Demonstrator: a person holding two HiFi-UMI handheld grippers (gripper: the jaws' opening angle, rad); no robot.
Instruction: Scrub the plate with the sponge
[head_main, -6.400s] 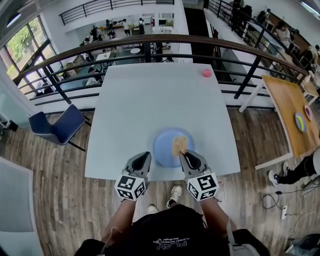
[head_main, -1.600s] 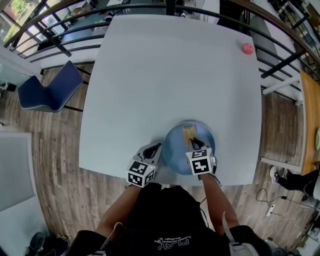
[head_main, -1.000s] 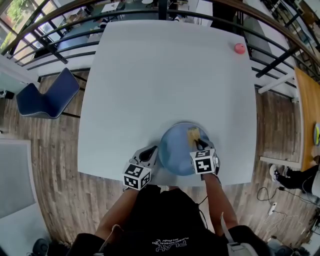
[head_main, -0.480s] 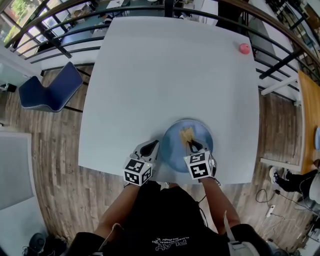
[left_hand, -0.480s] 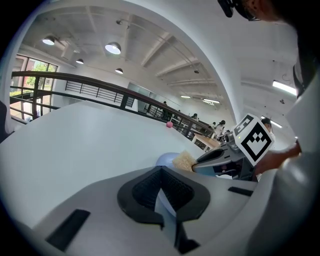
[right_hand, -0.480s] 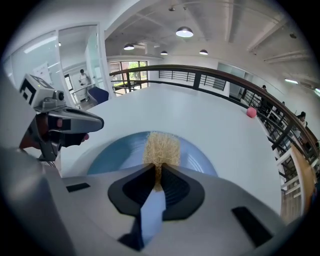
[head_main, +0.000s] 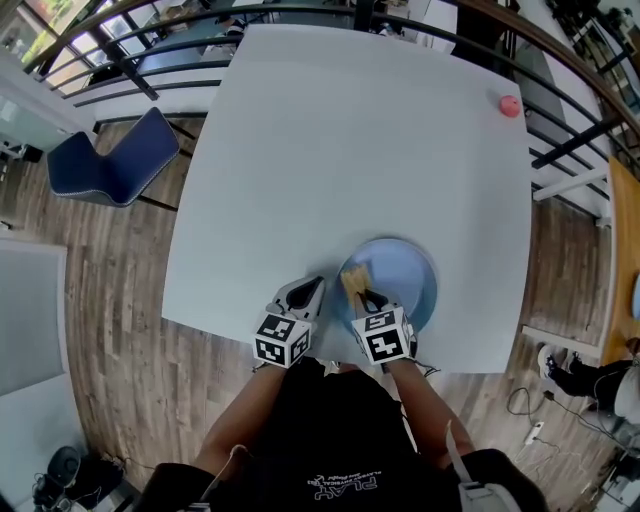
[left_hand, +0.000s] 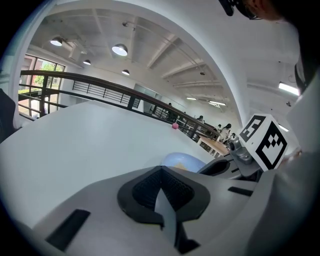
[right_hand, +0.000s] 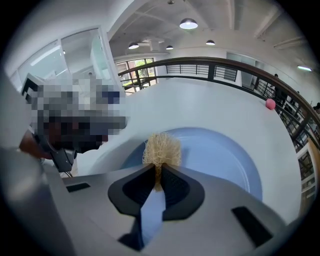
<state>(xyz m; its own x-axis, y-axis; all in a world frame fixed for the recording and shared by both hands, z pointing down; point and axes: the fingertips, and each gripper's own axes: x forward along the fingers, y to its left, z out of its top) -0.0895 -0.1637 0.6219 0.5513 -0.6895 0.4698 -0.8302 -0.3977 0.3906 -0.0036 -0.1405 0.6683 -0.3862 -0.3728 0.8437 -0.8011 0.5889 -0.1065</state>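
A round blue plate (head_main: 405, 280) lies near the front edge of the white table (head_main: 350, 150). My right gripper (head_main: 366, 297) is shut on a tan fibrous sponge (head_main: 353, 282) and holds it against the plate's left part. In the right gripper view the sponge (right_hand: 161, 150) sticks out past the jaws over the plate (right_hand: 220, 157). My left gripper (head_main: 309, 291) is shut with nothing in it and rests on the table just left of the plate. The plate (left_hand: 183, 161) shows beyond the left gripper (left_hand: 159, 186) in its own view.
A small pink ball (head_main: 510, 105) lies at the table's far right corner. A blue chair (head_main: 115, 165) stands left of the table, and a dark railing (head_main: 130, 60) runs behind it. The table's front edge is right under the grippers.
The right gripper has slid the sponge leftward across the plate, from its middle to its left part. The left gripper has stayed beside the plate.
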